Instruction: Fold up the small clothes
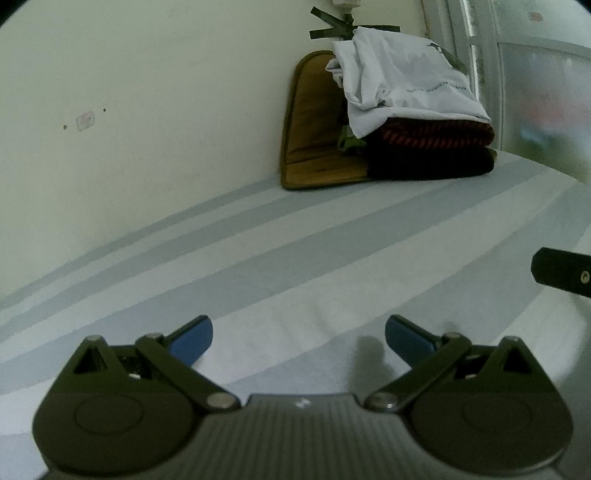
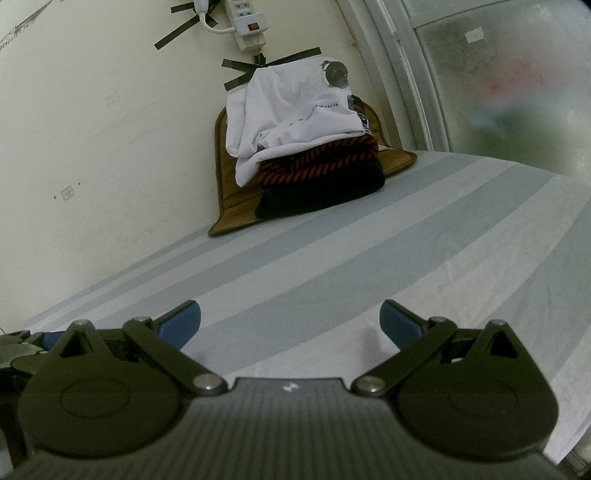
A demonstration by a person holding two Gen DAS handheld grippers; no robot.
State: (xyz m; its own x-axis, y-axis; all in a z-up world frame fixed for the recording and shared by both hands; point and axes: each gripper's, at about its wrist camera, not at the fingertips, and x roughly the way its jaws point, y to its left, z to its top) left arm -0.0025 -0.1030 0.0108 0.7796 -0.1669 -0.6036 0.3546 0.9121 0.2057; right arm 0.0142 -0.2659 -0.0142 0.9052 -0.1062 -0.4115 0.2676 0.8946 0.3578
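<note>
A pale wall (image 1: pixel 129 92) fills the upper left of my left view, and below it a bed sheet (image 1: pixel 314 258) striped in light blue and white spreads across the whole lower half. At the upper right of my right view stands a frosted window (image 2: pixel 498 74) in a white frame. Against the wall, upper centre of both views, a brown mat (image 2: pixel 232 210) lies on the sheet with its back edge curled up the wall. On that mat sits the stack of folded clothes (image 2: pixel 317 177): a black garment at the bottom, a red-and-black striped one on it, and a white printed shirt (image 2: pixel 291 118) draped loosely on top. A white power strip (image 2: pixel 247 26) hangs on the wall above the stack, with black tape strips around it.

My left claw (image 1: pixel 299 338) is spread wide with nothing between its blue pads, low over bare sheet and well apart from the stack. My right claw (image 2: pixel 290 323) is likewise wide open and empty; its dark tip also shows at the right edge of my left view
</note>
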